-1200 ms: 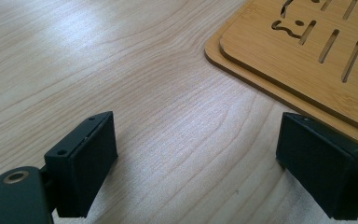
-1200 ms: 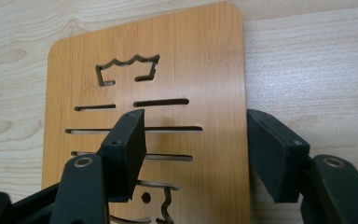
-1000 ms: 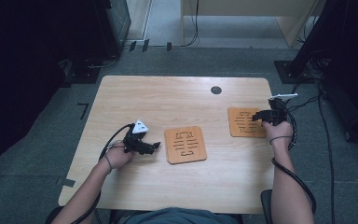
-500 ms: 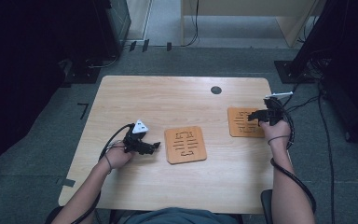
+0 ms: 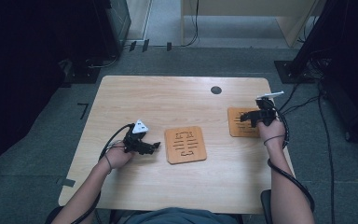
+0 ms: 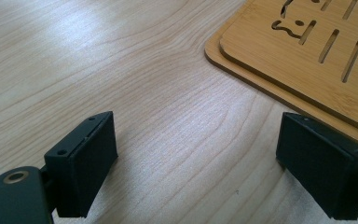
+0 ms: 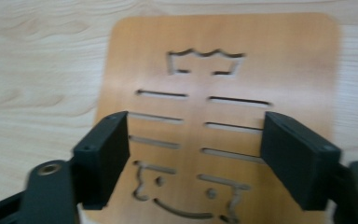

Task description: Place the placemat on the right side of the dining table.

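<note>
We see right gripper (image 5: 245,116) over bamboo trivet (image 5: 243,122) at bench (image 5: 168,100) three o'clock edge, jaws just opening, apart, gripping nothing. Left gripper (image 5: 154,146) open, empty; stacked trivets (image 5: 185,144) just beside it at its three o'clock, nearer left hand.

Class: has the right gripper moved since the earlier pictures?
Yes, slightly. The right gripper has drifted leftward over the right-hand wooden coaster in the high view, its jaws opening with nothing clamped.
</note>
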A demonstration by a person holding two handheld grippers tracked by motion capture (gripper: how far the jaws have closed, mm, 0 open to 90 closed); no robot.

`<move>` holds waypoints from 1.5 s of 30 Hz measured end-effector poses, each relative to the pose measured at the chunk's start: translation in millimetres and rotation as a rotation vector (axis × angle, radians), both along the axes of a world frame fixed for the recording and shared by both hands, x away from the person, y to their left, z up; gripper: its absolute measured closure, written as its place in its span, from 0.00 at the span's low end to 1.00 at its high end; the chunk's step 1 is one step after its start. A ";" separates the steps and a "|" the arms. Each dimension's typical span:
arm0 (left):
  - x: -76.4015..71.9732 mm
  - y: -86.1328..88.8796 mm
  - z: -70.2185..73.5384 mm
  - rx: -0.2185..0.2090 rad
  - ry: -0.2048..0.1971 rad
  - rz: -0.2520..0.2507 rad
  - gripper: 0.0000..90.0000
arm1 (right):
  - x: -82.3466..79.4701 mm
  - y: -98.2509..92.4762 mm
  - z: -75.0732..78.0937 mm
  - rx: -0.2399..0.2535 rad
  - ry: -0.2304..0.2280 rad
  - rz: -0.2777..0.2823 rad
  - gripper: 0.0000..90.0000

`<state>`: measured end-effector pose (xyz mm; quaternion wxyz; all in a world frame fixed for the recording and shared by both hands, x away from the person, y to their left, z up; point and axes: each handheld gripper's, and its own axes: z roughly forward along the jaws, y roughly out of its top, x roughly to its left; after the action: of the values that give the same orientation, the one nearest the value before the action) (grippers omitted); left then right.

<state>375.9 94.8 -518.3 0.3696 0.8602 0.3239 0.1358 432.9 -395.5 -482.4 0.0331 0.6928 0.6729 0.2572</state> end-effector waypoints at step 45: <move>4.5 -4.4 -0.2 -0.001 0.003 -0.012 0.12 | -8.6 70.2 -0.5 -0.032 -0.008 0.195 0.25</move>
<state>380.4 90.4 -518.4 0.3705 0.8621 0.3195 0.1322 424.3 -325.3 -482.9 0.0215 0.6224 0.7409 0.2513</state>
